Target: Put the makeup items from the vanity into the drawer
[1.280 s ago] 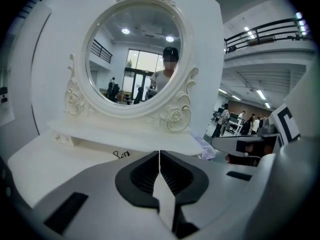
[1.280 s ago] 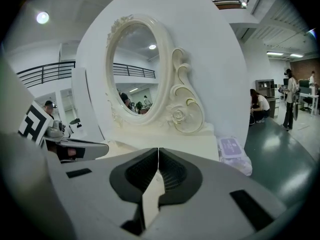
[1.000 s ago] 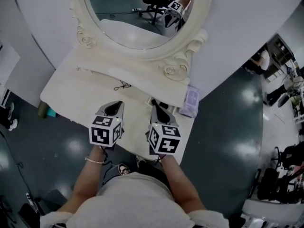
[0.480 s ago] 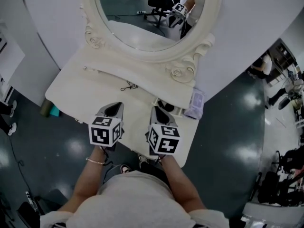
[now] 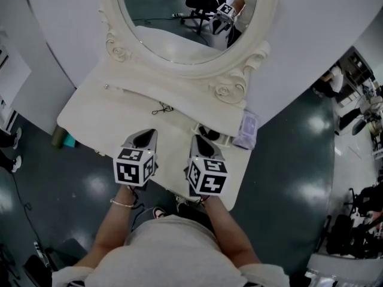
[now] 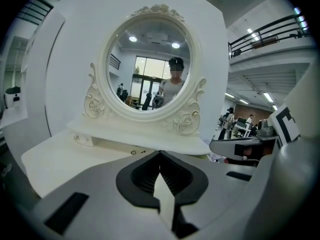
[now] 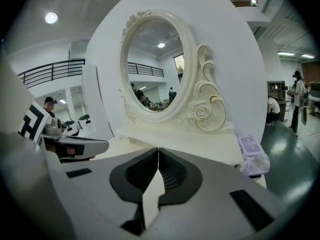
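A lavender packet lies flat at the cream tabletop's right edge, beyond and right of my right tongs. A small black wiry item lies just ahead of my left tongs. A dark item I cannot identify sits beside my right tongs' tip.

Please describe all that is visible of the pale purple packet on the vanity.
The pale purple packet looks like a soft plastic pouch with a paler rectangular label facing up; its print is unreadable. It lies at the right end of the vanity, near the edge, beside the scrolled foot of the mirror frame. Only the vanity seems to touch it.
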Tool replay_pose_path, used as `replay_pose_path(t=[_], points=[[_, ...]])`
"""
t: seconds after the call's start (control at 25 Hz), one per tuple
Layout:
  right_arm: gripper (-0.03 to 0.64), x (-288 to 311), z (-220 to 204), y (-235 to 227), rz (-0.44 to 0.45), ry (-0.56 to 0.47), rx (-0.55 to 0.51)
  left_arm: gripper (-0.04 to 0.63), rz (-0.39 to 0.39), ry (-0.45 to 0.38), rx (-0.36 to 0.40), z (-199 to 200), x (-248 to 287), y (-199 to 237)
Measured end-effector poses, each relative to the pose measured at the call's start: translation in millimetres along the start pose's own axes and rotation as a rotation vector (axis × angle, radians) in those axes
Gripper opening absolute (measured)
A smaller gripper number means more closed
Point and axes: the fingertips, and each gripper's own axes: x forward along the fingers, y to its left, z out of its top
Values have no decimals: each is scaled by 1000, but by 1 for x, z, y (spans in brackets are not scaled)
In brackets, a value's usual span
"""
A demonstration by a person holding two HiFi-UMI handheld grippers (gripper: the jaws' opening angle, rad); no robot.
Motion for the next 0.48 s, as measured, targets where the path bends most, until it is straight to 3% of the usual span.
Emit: replay_pose_path(t=[0.48], points=[[18, 17, -10, -7, 4, 47, 1, 12, 37, 59, -96, -24, 21, 25]])
